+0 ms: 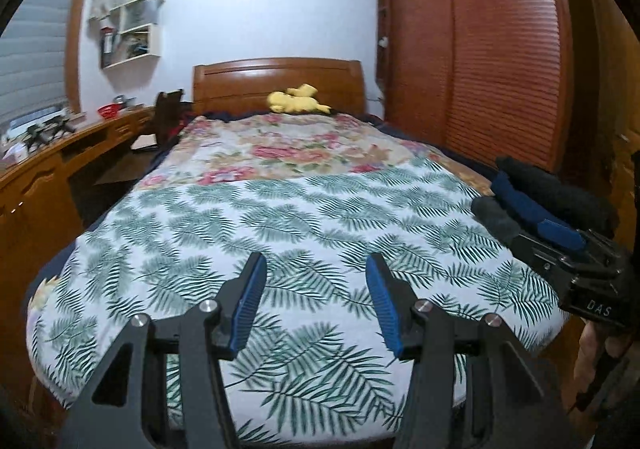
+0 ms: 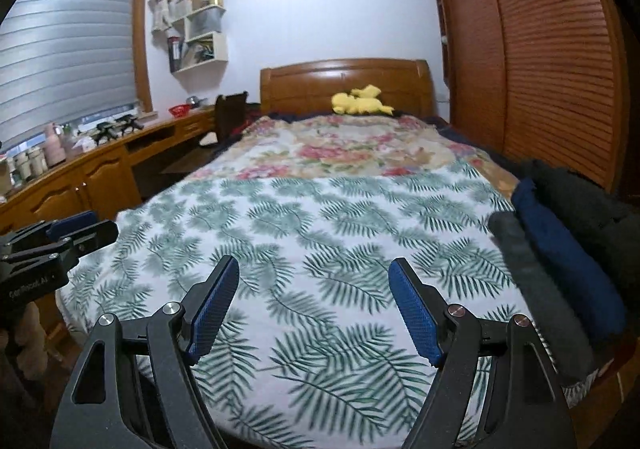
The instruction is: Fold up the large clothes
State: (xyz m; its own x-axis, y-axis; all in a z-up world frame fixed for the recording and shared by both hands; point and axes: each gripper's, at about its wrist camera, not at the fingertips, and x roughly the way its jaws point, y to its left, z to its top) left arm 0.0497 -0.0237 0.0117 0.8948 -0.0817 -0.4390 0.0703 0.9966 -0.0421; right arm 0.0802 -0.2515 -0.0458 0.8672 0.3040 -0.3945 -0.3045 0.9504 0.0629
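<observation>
A pile of dark clothes lies on the bed's right edge: a grey piece, a navy piece and a black piece. The pile also shows in the left wrist view. My left gripper is open and empty, held above the foot of the bed over the palm-leaf sheet. My right gripper is open and empty too, above the same sheet, left of the pile. Each gripper shows in the other's view: the right one and the left one.
A floral blanket covers the far half of the bed, with a yellow plush toy by the wooden headboard. A wooden desk with small items runs along the left. A louvred wardrobe stands on the right.
</observation>
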